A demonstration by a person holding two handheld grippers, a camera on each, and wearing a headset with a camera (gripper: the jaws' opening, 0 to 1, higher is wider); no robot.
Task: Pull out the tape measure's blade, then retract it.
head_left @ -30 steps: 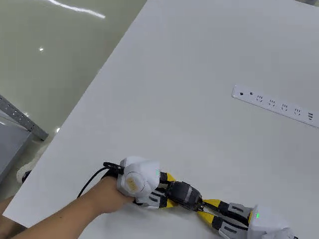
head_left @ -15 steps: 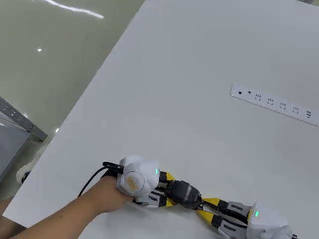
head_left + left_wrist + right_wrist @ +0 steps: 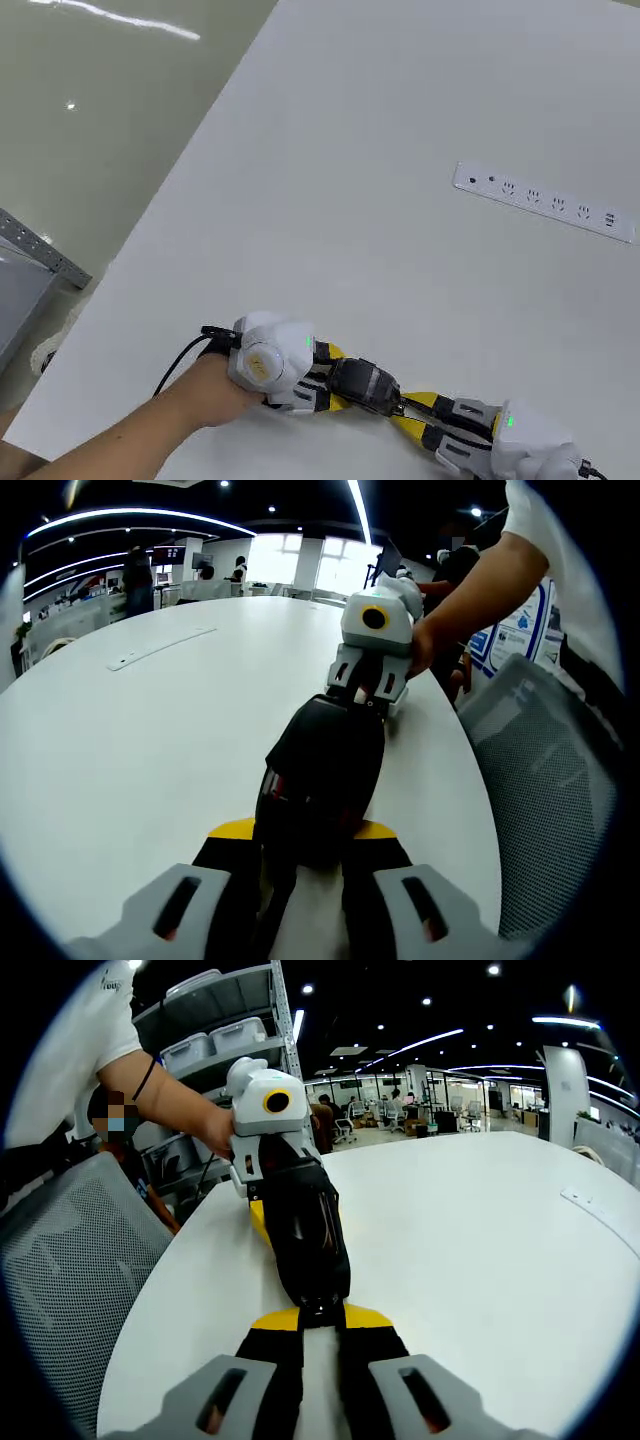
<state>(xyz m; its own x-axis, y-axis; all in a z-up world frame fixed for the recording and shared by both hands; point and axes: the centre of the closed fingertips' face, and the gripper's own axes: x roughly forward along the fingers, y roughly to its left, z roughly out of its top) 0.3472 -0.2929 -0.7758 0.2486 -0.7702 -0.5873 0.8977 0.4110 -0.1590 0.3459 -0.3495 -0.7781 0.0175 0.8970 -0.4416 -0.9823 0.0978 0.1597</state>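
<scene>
Well, the left gripper is clamped on the black tape measure, which lies on the white table. The right gripper pinches its front end. Well beyond both grippers lies a power strip. A mesh chair stands beside them.

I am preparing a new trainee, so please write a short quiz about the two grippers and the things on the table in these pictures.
1. True or false: the black tape measure lies between the left gripper and the right gripper, both shut on it.
2. What lies farther back on the white table? A) a long white power strip B) a red mug C) a hammer
3. Fill in: the left gripper's jaws hold the tape measure's ___.
Key: 1 true; 2 A; 3 case.
</scene>
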